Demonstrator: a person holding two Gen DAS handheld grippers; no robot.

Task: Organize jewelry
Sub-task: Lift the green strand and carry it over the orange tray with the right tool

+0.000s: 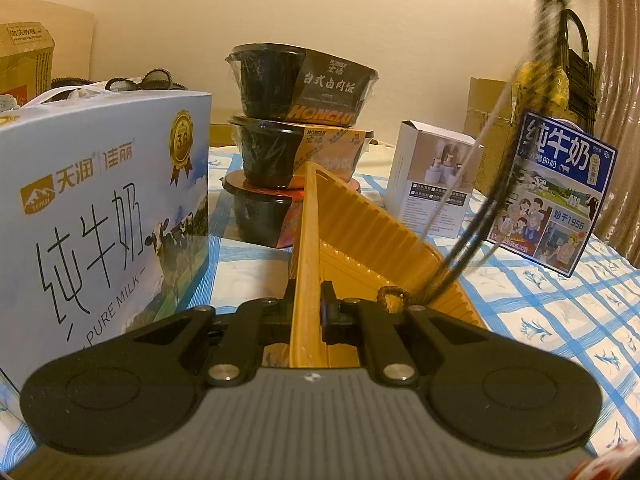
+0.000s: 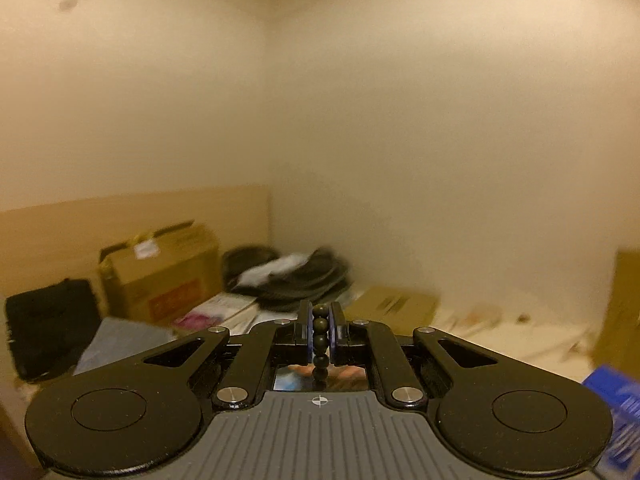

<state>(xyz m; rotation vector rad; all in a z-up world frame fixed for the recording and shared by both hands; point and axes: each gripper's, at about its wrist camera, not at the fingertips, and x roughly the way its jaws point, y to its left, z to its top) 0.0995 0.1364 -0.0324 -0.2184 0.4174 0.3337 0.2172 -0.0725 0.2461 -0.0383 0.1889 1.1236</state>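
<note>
My left gripper is shut on the rim of a yellow ribbed plastic tray and holds it tilted on edge above the checked cloth. A small brown bead bracelet lies at the tray's near rim. A long black bead necklace hangs blurred from the top right down into the tray. My right gripper is shut on that black bead strand, raised high and facing the wall; beads show between its pads.
A large blue-white milk carton box stands close on the left. Three stacked black instant bowls stand behind the tray. A white box and a blue milk box stand at right. Cardboard boxes line the far wall.
</note>
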